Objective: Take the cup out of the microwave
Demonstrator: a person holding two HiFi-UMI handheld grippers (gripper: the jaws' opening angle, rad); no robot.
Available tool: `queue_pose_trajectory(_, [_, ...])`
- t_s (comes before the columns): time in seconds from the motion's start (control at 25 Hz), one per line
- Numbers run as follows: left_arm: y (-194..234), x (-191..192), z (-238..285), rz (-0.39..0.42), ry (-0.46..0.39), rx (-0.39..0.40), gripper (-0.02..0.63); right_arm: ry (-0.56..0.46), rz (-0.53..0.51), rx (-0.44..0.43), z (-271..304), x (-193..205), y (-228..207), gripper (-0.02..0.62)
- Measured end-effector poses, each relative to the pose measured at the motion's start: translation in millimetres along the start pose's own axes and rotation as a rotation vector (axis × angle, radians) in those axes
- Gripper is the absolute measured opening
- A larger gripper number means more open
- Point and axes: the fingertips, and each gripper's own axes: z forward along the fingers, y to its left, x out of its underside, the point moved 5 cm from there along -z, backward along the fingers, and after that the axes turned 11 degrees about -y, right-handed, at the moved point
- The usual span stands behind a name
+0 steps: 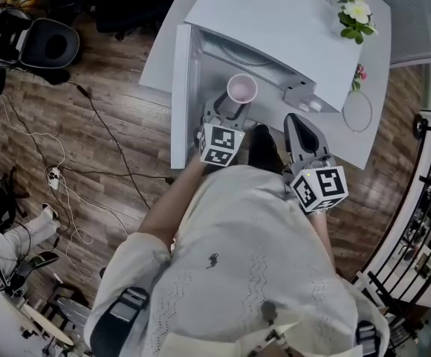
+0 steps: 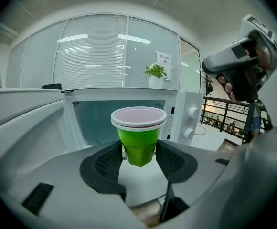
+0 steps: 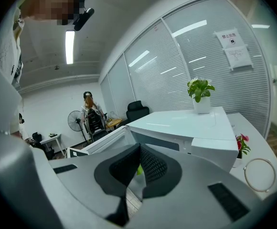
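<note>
A green cup with a white rim and pale pink inside is held between the pads of my left gripper, which is shut on its lower body. It hangs just in front of the open cavity of the white microwave. In the head view the left gripper sits at the oven's mouth, beside the open door. My right gripper is off to the right, in front of the microwave, jaws closed together with nothing between them.
The microwave stands on a white table with a small potted plant, flowers and a round coaster on the right. A railing runs on the right. Cables and a chair lie on the wooden floor at left.
</note>
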Motion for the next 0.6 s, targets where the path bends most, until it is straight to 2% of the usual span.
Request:
queue_pose_trajectory(0.4, [-7,-9,-31,0.017,-0.022,0.041,0.239,-0.010,0.002,0.011,-13,8,9,0.009])
queue_pose_trajectory(0.6, [-13,-27,-45,0.015,-0.078,0.032,0.239,-0.008,-0.007,0.007,-18,10,14,0.009])
